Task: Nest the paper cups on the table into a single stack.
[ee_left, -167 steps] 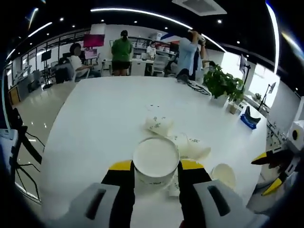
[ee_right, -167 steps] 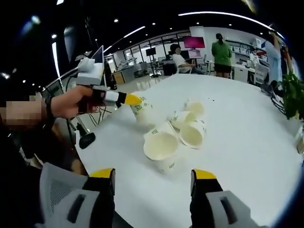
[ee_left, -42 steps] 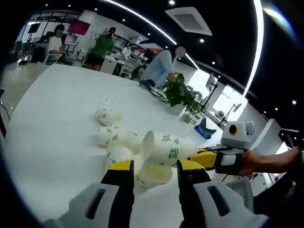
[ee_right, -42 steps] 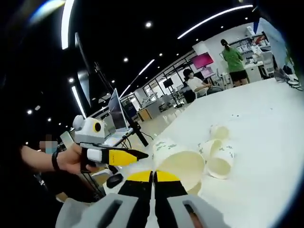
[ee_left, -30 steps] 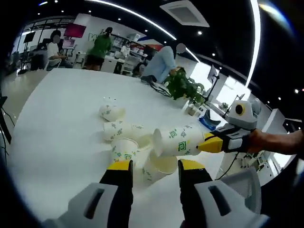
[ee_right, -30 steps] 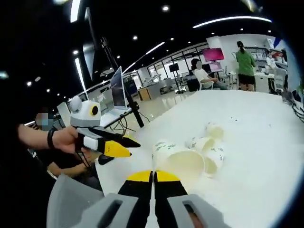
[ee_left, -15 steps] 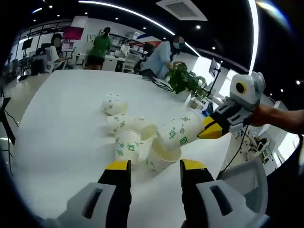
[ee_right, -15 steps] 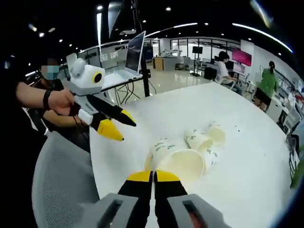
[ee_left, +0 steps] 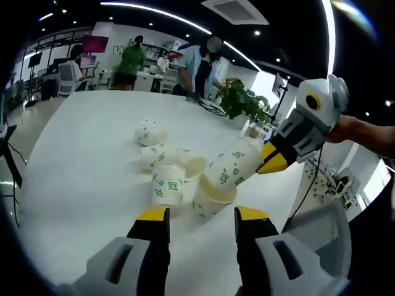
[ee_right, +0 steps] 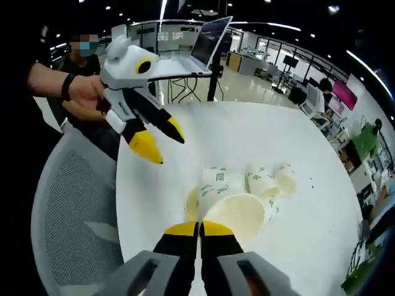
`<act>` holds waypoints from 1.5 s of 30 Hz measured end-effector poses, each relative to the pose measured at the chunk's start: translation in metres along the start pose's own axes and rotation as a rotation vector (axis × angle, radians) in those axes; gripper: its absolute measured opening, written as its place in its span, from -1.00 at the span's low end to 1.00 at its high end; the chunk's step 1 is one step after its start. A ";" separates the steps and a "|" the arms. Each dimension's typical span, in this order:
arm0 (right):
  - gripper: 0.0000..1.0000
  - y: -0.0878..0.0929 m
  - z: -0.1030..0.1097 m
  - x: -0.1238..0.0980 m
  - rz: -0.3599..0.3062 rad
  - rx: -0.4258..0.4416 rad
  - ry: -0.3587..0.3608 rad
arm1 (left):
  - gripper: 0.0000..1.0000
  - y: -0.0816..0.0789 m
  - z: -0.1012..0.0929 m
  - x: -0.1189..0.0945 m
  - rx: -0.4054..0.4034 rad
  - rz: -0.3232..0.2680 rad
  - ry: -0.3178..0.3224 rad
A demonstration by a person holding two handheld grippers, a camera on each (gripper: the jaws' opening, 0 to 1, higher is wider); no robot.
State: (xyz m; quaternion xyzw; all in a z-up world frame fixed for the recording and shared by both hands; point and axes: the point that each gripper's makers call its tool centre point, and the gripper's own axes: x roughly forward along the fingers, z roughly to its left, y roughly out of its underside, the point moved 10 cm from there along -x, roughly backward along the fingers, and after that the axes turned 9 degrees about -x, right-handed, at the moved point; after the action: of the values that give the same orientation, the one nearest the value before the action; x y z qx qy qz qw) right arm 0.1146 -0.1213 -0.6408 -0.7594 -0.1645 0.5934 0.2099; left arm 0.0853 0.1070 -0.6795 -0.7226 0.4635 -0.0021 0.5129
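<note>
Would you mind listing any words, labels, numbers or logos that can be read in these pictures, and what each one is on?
No text can be read.
Paper cups: green square logo marks with no legible letters.
Held cup in the right gripper: the same green marks, too blurred to read.
Pink screen in the background: too small to read.

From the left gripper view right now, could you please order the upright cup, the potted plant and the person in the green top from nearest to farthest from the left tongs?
1. The upright cup, on the table just ahead of the left tongs.
2. The potted plant, at the table's far edge, right of centre.
3. The person in the green top, standing beyond the table, upper left.
</note>
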 end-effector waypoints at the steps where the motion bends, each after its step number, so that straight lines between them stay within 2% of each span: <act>1: -1.00 -0.002 0.002 0.000 0.019 -0.024 -0.005 | -0.20 0.000 0.000 0.000 0.001 0.000 -0.001; 4: -1.00 -0.004 0.000 0.000 0.061 -0.071 -0.016 | -0.20 0.001 -0.001 -0.001 0.006 0.000 -0.002; 7: -1.00 -0.007 0.001 0.003 0.071 -0.089 -0.025 | -0.20 0.002 -0.002 -0.001 0.013 0.002 -0.003; 11: -1.00 -0.013 -0.001 0.006 0.095 -0.125 -0.043 | -0.19 0.007 -0.001 0.001 0.098 0.043 -0.019; 21: -1.00 -0.026 0.002 0.019 0.217 -0.301 -0.112 | -0.19 0.011 0.001 0.002 0.101 0.051 -0.013; 26: -1.00 -0.026 0.004 0.030 0.261 -0.357 -0.137 | -0.19 0.012 0.007 0.003 0.106 0.054 -0.016; 28: -1.00 -0.030 0.007 0.028 0.282 -0.381 -0.143 | -0.18 0.013 0.007 0.002 0.108 0.056 -0.016; 33: -1.00 -0.029 0.004 0.037 0.315 -0.406 -0.163 | -0.18 0.016 0.005 0.002 0.113 0.064 -0.017; 40: -1.00 -0.031 0.003 0.047 0.316 -0.424 -0.180 | -0.19 0.017 0.006 0.002 0.110 0.067 -0.016; 45: -0.99 -0.032 0.006 0.046 0.324 -0.427 -0.191 | -0.19 0.016 0.007 0.001 0.110 0.067 -0.018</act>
State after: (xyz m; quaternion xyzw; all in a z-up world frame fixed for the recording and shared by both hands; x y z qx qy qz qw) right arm 0.1195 -0.0703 -0.6641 -0.7435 -0.1811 0.6400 -0.0690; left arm 0.0783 0.1103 -0.6953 -0.6775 0.4820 -0.0040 0.5555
